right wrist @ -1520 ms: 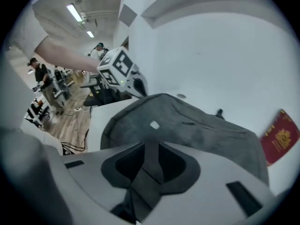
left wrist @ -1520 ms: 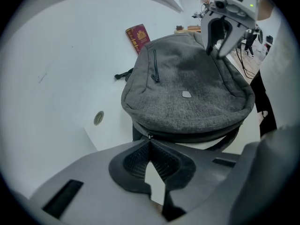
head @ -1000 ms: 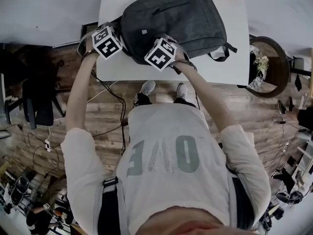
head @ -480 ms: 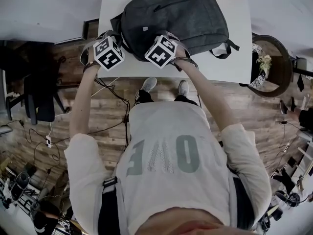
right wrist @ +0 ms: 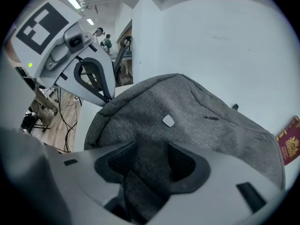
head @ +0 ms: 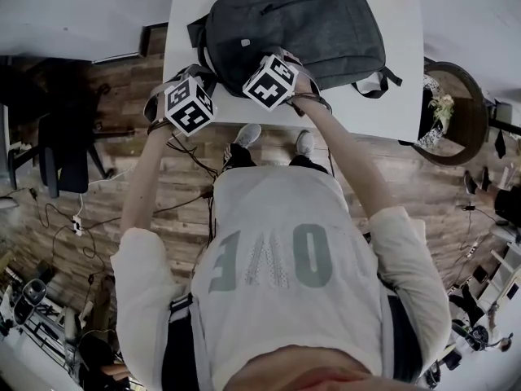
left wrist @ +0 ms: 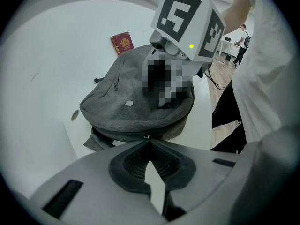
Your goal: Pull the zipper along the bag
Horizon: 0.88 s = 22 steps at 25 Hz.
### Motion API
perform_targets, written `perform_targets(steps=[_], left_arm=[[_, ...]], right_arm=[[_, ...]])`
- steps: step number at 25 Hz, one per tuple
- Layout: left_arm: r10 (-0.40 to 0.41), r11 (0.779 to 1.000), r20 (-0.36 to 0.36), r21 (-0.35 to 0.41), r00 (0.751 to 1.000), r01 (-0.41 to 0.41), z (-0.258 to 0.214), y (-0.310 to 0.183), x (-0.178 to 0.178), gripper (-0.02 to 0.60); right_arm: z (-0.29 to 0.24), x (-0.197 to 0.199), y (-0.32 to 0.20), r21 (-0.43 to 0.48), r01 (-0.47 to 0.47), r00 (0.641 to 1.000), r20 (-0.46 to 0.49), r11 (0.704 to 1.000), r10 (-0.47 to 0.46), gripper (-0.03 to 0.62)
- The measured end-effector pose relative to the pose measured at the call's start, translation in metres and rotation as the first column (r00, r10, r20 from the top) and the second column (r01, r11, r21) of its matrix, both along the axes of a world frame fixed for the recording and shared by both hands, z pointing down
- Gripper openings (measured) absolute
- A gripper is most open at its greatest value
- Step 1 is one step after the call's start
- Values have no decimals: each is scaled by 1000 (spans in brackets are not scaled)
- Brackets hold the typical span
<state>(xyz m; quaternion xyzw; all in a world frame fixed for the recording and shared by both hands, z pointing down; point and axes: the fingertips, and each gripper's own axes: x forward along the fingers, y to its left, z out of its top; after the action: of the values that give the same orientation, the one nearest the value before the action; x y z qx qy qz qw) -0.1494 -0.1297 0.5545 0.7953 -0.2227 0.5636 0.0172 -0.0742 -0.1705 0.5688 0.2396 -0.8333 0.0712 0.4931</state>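
A grey backpack [head: 301,23] lies flat on the white table [head: 374,112]. My left gripper [head: 199,81] is at the bag's near left corner, by the table's front edge. In the left gripper view its jaws [left wrist: 149,142] are shut, and their tips meet on the small metal zipper pull [left wrist: 147,136] in the bag's [left wrist: 136,107] side seam. My right gripper [head: 281,65] rests on the bag's near edge. It [right wrist: 151,159] is shut on a fold of the grey fabric [right wrist: 197,121] that fills the gap between its pads.
A red booklet [left wrist: 122,43] lies on the table beyond the bag. A round side table with a plant [head: 444,108] stands to the right and a black chair [head: 65,161] to the left. Cables [head: 187,161] trail over the wooden floor.
My left gripper has moved toward me and slightly right, away from the bag's left side toward the table's front edge. The right gripper has stayed on the bag.
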Motion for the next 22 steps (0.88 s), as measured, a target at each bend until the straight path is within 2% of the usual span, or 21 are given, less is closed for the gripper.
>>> perform_targets(steps=[3,7,12,16,19,22], left_arm=[[1,1000,-23,-30,1000,-2,3,12,9,25],[-2,994,-101,-104,995,-9,12,42,38,25],[-83,988,-182,-143,980,57,21,56,69,25],[-149,981,-216,-157,965,116,24,58,68,25],[-197,974,-238,-156,951,163,27,58,67,25],[-177,983,-196,-92,964,162,28,56,63,25]], right_arm=[[0,0,-1,2,1,1000,1,1000,-1,233],[1,0,-1,-1,1,1000,1,1000,-1,235],[1,1,-1,-1,6,1000,-5,1000,-6,233],[-3,-2,-1,28,2,1000,3,1000,-2,233],[-14,0,1,88,-3,999,34,996,0,225],[-37,15,8,203,64,997,18,977,-69,221]])
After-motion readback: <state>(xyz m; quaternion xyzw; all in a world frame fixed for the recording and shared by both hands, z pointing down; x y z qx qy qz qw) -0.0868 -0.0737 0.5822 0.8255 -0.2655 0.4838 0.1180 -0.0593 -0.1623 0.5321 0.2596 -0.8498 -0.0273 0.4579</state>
